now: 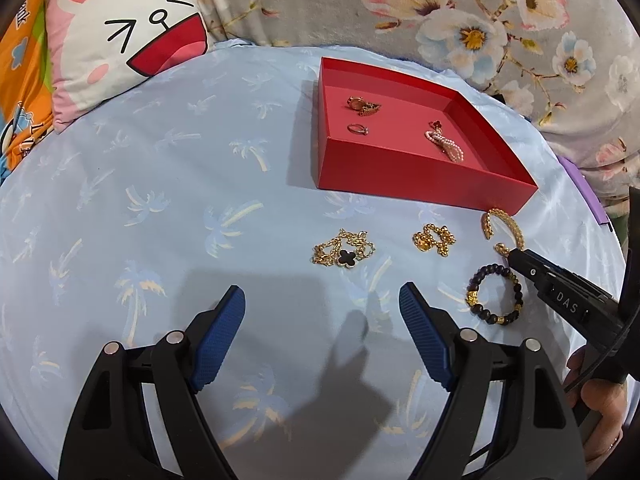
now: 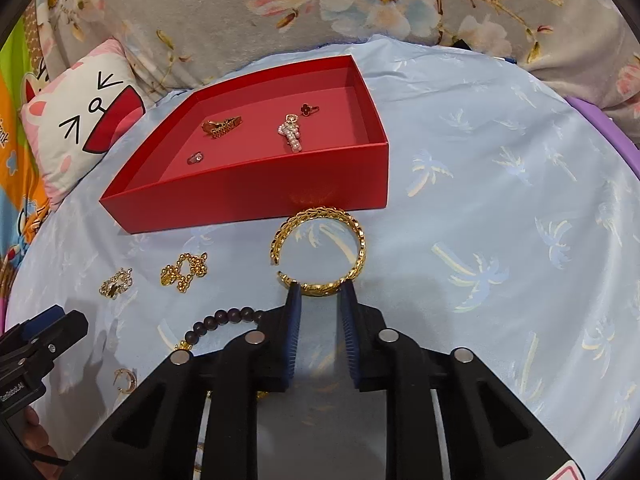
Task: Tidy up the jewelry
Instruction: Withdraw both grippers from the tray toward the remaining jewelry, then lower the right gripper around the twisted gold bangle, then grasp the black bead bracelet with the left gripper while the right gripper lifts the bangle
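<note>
**Right claw closed on the gold bangle**

Right claw (image 2: 320, 292) is seen narrowed on the near arc of the gold bangle (image 2: 320, 252), a blue pad set against each side of the band; the bangle lies flat on the blue sheet (image 2: 480, 200), its far edge just beside the front wall of the red box (image 2: 248, 200). Left claw (image 1: 322, 300) is held wide above the sheet, nothing between its fingers (image 1: 224, 332).

Inside the box, a pearl piece (image 2: 292, 136), a small red clover piece (image 2: 308, 109), a gold cluster (image 2: 220, 126) and a ring (image 2: 196, 157) are laid apart on the floor.

On the sheet in front of the box, a gold chain (image 1: 434, 238) is placed left of the bangle, and a clover necklace (image 1: 344, 254) further left. A dark bead bracelet (image 1: 496, 294) lies near the right claw's arm, partly covered by it in the right view. A small gold earring (image 2: 126, 380) is seen at the lower left of that view.

A cartoon pillow (image 1: 120, 36) and a floral blanket (image 1: 400, 8) are set behind the sheet.
</note>
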A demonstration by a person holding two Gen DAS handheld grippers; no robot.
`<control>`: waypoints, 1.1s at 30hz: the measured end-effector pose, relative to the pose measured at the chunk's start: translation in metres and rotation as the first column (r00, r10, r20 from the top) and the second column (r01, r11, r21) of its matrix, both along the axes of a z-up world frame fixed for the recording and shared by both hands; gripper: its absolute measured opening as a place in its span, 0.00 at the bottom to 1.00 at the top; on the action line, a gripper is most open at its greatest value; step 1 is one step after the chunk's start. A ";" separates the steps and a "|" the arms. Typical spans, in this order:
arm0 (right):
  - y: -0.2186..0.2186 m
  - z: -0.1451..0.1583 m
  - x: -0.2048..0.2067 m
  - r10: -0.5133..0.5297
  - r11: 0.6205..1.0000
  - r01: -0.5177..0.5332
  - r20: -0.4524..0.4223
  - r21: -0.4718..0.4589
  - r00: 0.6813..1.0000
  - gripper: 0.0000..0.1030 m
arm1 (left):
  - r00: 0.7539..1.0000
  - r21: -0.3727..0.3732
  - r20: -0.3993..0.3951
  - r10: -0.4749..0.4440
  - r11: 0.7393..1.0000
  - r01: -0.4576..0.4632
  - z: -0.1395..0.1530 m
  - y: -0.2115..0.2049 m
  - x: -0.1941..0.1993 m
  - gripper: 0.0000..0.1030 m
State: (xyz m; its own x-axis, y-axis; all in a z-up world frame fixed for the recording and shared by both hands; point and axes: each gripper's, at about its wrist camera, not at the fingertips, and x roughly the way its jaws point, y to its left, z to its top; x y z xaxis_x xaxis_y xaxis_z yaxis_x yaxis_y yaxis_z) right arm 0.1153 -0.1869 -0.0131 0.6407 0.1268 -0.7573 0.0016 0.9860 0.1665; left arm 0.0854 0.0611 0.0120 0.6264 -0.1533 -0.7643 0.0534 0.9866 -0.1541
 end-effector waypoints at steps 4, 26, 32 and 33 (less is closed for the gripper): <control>-0.003 0.000 -0.002 0.005 1.000 -0.005 0.002 0.017 1.000 0.16 | 1.000 -0.001 0.005 -0.010 1.000 0.010 0.001 -0.003 -0.001 0.75; 0.009 0.002 0.025 -0.045 0.999 0.045 0.003 0.010 0.999 0.53 | 1.000 -0.020 0.009 -0.016 1.000 0.017 0.004 -0.001 0.005 0.75; -0.016 0.019 -0.016 -0.071 0.995 0.068 0.039 0.067 0.997 0.53 | 0.997 -0.024 0.023 -0.068 0.997 0.069 0.011 -0.019 -0.001 0.75; -0.021 0.022 -0.025 -0.077 0.995 0.074 0.040 0.071 0.996 0.53 | 0.996 -0.024 0.026 -0.082 0.996 0.083 0.012 -0.025 -0.002 0.75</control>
State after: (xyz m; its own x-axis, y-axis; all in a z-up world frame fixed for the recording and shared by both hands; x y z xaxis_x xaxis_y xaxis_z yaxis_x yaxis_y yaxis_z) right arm 0.0907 -0.2078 0.0091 0.6822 0.1282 -0.7199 0.0671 0.9694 0.2362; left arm 0.0834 0.0359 0.0243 0.6294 -0.2244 -0.7440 0.1384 0.9745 -0.1768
